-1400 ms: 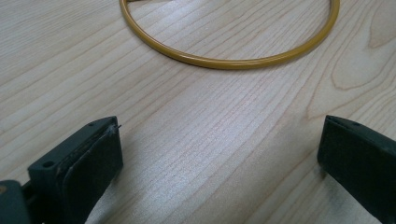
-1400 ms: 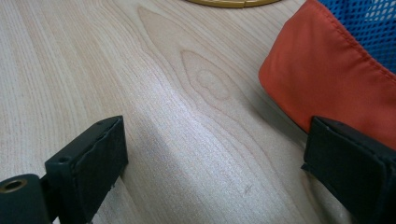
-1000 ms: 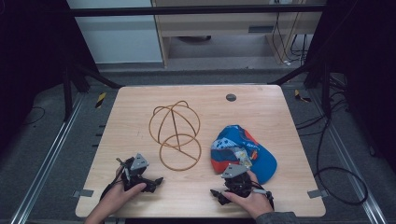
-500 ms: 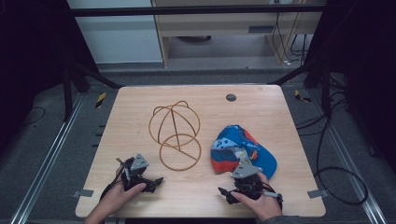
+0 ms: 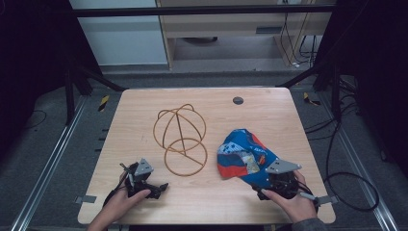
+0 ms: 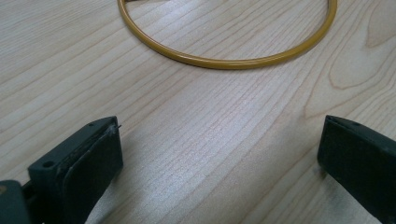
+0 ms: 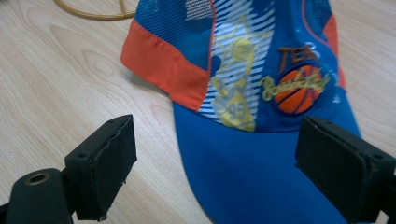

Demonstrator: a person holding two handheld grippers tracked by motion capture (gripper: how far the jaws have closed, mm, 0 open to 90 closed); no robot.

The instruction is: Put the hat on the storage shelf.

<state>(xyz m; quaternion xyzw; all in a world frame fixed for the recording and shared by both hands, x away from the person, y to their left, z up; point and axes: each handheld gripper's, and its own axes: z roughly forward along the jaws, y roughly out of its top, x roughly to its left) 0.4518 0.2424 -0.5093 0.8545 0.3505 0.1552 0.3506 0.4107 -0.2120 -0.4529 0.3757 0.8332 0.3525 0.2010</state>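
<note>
Cap: we see the blue and orange printed fabric baseball cap (image 5: 244, 155) lying on the pale wooden table (image 5: 269, 113), right and near, brim (image 7: 252, 168) toward us.
Right gripper (image 7: 215, 163): our jaws stand wide apart astride the brim, apparently just above it; they eased inward slightly.
Left gripper (image 6: 219, 154): open, holding nothing, near left.
Wire frame: the yellow wire dome-shaped stand (image 5: 180, 134) sits at centre, left of the cap.

a blue cap (image 7: 261, 116) at centre frame, with orange panels, white stripes, yellow print and an orange basketball; a yellow-gold wire frame (image 5: 180, 139) on the pale wood table (image 5: 269, 110).
</note>
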